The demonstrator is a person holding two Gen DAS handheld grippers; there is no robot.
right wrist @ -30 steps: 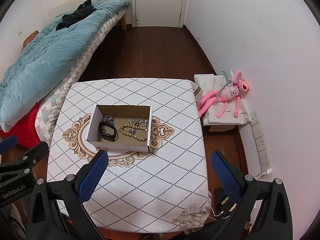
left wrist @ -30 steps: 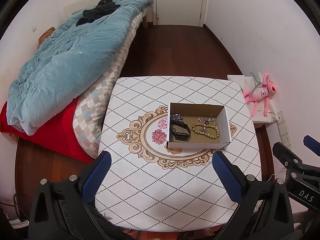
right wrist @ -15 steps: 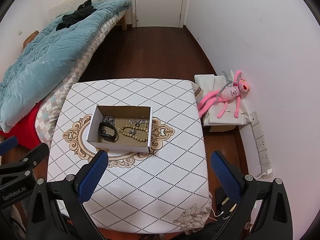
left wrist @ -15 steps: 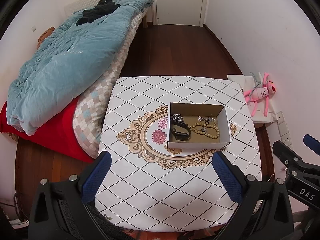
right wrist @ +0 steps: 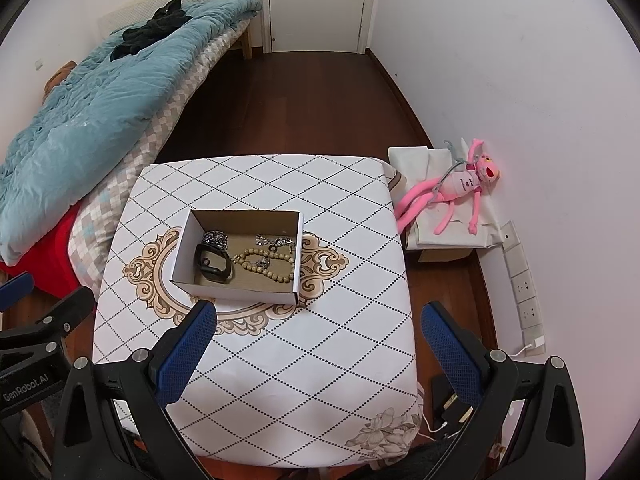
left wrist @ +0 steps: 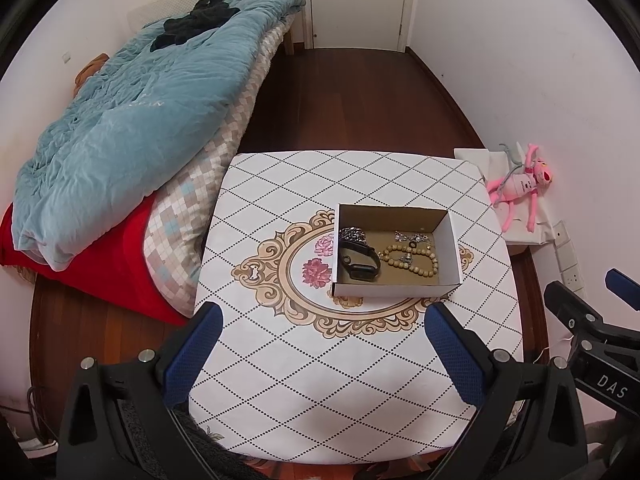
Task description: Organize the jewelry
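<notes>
A small open cardboard box (left wrist: 394, 290) (right wrist: 234, 290) stands on a table (left wrist: 320, 380) (right wrist: 300, 360) with a diamond-pattern cloth. Inside lie a black smart band (left wrist: 360, 266) (right wrist: 214, 266), a wooden bead bracelet (left wrist: 410, 260) (right wrist: 264, 266), a silver chain (left wrist: 352, 235) (right wrist: 215, 237) and small silver pieces (left wrist: 414, 237) (right wrist: 276, 240). My left gripper (left wrist: 324, 350) is open and empty, held above the table's near edge. My right gripper (right wrist: 318, 348) is open and empty, likewise short of the box.
A bed with a blue quilt (left wrist: 132, 120) (right wrist: 92, 96) lies left of the table. A pink plush toy (left wrist: 520, 186) (right wrist: 456, 184) sits on a white bundle at the right wall. Dark wood floor and a white door (left wrist: 358, 0) lie beyond.
The right gripper has drifted slightly back, so the box sits a little higher in its view. The left gripper has not visibly moved.
</notes>
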